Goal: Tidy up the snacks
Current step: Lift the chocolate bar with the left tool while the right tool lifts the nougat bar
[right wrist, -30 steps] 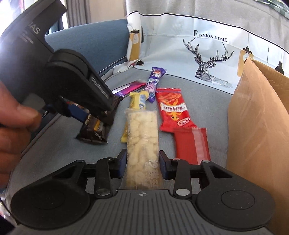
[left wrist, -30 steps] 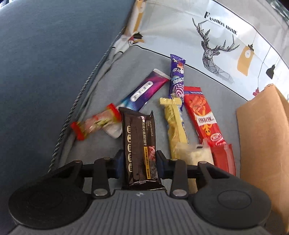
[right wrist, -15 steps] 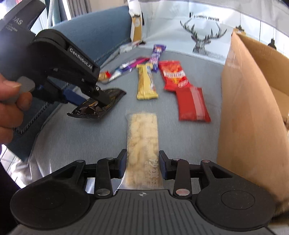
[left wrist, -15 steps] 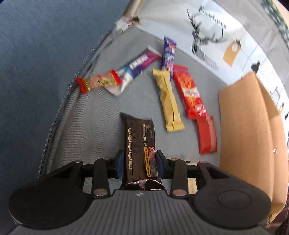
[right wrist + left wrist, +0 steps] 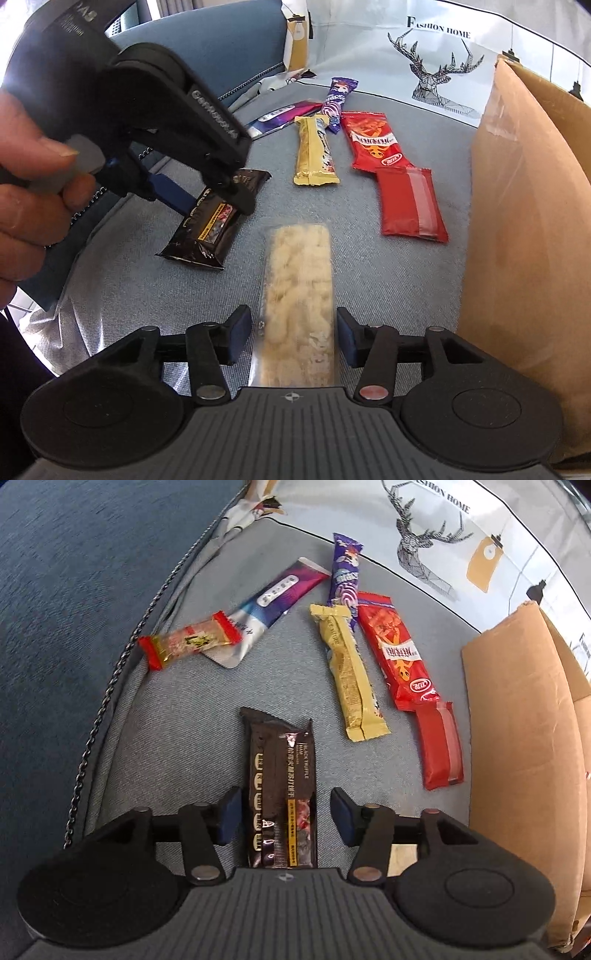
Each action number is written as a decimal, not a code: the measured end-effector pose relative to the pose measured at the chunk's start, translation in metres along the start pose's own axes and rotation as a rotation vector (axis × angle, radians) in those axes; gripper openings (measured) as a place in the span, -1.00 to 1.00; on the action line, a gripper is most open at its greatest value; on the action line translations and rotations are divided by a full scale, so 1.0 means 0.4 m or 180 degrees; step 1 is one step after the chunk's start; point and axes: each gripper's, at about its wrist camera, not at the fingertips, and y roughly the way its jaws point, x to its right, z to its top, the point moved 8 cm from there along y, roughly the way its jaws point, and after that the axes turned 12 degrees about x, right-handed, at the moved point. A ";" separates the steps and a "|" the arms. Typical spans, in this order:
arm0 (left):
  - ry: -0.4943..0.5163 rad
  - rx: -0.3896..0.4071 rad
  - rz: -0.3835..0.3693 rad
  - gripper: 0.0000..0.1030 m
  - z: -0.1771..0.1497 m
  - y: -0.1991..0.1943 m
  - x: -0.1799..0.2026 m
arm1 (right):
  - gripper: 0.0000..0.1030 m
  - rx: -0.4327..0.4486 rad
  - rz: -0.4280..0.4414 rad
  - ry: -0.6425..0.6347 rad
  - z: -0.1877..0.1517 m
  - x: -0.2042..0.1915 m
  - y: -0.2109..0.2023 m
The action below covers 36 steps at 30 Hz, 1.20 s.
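Left hand-held gripper (image 5: 282,816) points down at the grey sofa seat (image 5: 177,746), jaws opening. Black bar (image 5: 282,786) lies flat between them, gaps on both sides, pads not pressing it; its far end points toward the other snacks. In the right wrist view the same gripper (image 5: 207,199) sits over the black bar (image 5: 210,225), a hand (image 5: 33,184) on its handle.

Right hand-held gripper (image 5: 293,338) jaws also opening. Clear pack of pale puffs (image 5: 297,295) lies lengthwise between them on the seat, small gaps either side, not gripped.

Further back: yellow bar (image 5: 349,672), red pack (image 5: 397,650), small red pouch (image 5: 439,749), purple bar (image 5: 345,572), a purple-white sachet (image 5: 273,598), red-ended candy (image 5: 188,640). Cardboard box (image 5: 524,738) stands right of the snacks, near the red pouch.
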 end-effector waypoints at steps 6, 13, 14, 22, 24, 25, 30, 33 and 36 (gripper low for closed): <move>0.0199 0.0018 0.0079 0.23 0.001 0.009 0.019 | 0.05 0.0019 -0.0017 -0.0013 0.005 -0.001 0.007; 0.0219 0.0034 0.0102 0.23 0.002 0.012 0.018 | 0.05 0.0034 -0.0035 -0.0069 0.005 -0.002 0.007; 0.0230 0.0033 0.0104 0.23 0.003 0.013 0.019 | 0.02 0.0039 -0.0038 -0.0072 0.005 -0.003 0.007; 0.0178 0.0080 0.0197 -0.18 0.009 0.007 0.001 | -0.26 0.0177 -0.0137 -0.0044 0.021 0.009 -0.006; 0.0155 0.0092 0.0203 -0.19 0.011 0.006 -0.002 | -0.26 0.0213 -0.0177 -0.0014 0.027 0.016 -0.008; 0.0152 0.0097 0.0212 -0.19 0.012 0.005 -0.003 | -0.26 0.0197 -0.0194 0.0002 0.026 0.020 -0.006; 0.0113 0.0093 0.0190 -0.18 0.013 0.005 -0.003 | -0.22 0.0069 -0.0208 -0.0005 0.011 0.023 0.009; 0.0131 0.0091 0.0185 -0.18 0.011 0.005 -0.001 | -0.21 0.0065 -0.0208 -0.0005 0.008 0.023 0.010; 0.0163 0.0089 0.0197 -0.18 0.011 0.006 0.001 | -0.21 0.0065 -0.0209 -0.0007 0.007 0.023 0.012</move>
